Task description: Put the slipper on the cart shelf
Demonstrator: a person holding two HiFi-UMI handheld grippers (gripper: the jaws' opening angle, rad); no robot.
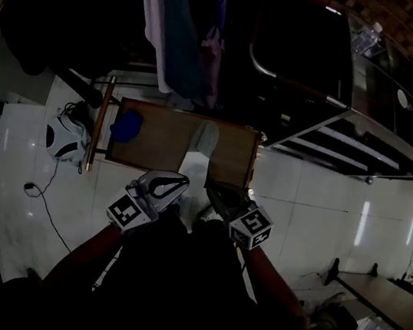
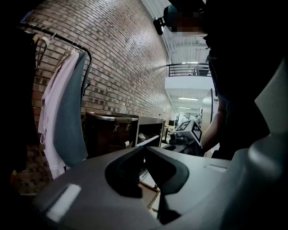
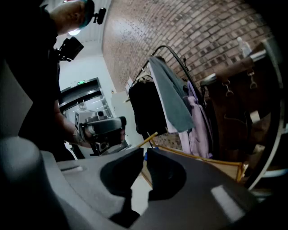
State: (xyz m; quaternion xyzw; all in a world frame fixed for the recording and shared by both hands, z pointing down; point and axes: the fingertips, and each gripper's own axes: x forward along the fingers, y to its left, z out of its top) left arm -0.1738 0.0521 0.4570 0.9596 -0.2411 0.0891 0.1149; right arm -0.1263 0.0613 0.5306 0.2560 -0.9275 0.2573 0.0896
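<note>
- The left gripper [image 1: 183, 185] is held low in front of the person, pointing forward toward the wooden shelf [image 1: 154, 152].
- In the left gripper view, its fingers are pressed together at the tips. Nothing sits between them.
- The right gripper [image 1: 212, 190] is just beside the left one, at about the same height, and also points at the shelf.
- In the right gripper view, its fingers are closed to a thin slit. Nothing is clamped between them.
- The slipper [image 1: 205, 138] is grey and lies on the wooden shelf, in its right half, with its length running away from the person.
- The near end of the slipper reaches toward the front edge of the shelf, just ahead of the two sets of fingertips. Whether they touch it cannot be told in the head view. Neither gripper holds it.
- A blue item [image 1: 126, 125] lies on the left part of the same shelf, apart from the slipper.
- Clothes [image 1: 173, 31] hang above the shelf, in front of a brick wall [image 2: 121, 58].
- A dark cabinet [image 1: 302, 51] stands to the right of the shelf, with a bottle [image 1: 369, 36] on top of it.
- The floor [image 1: 301, 206] is pale tile. A cable [image 1: 46, 193] runs across it to the left of the shelf.
</note>
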